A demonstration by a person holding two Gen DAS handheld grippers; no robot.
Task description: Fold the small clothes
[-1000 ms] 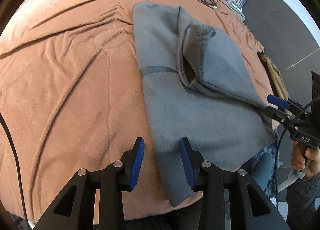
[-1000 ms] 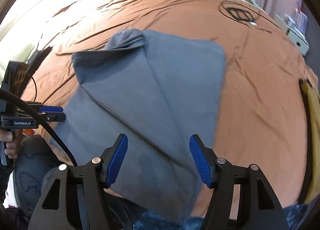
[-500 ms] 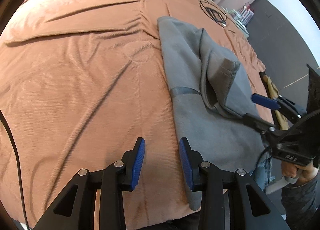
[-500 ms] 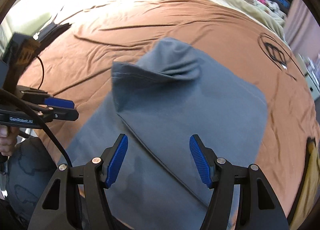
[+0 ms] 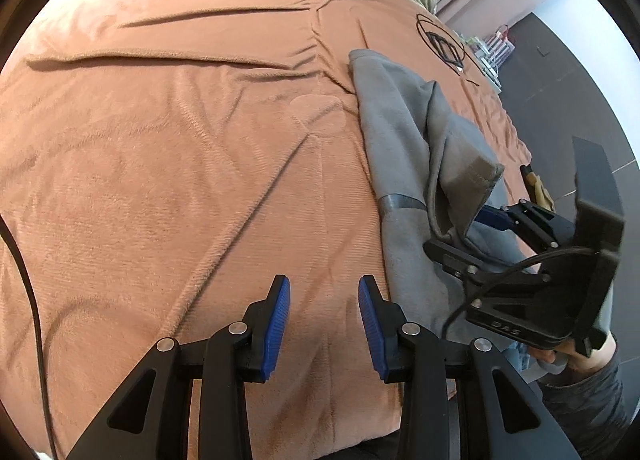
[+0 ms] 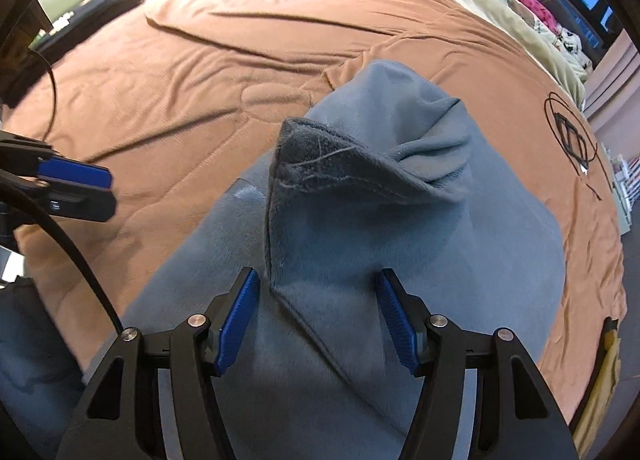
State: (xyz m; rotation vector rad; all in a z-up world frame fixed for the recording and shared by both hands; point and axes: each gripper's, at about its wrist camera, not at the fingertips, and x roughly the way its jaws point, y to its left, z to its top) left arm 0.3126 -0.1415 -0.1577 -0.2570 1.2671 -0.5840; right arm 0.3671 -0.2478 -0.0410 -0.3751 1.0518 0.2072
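Blanket (image 5: 168, 164), orange-brown and creased, covers bed.

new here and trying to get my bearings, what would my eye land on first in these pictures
First, the grey garment lying on the rust-brown blanket, one corner of its folded layer rearing up in a peak. The right tongs straddle that layer with blue pads apart, having just been closing. The left tongs hang open over bare blanket beside the garment's edge.

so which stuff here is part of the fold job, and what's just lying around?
In the job:
- grey garment, partly folded on the bed
- right gripper, jaws just closing around a fold
- left gripper, open over bare blanket

Lying about:
- brown blanket
- beige bedding
- black cable
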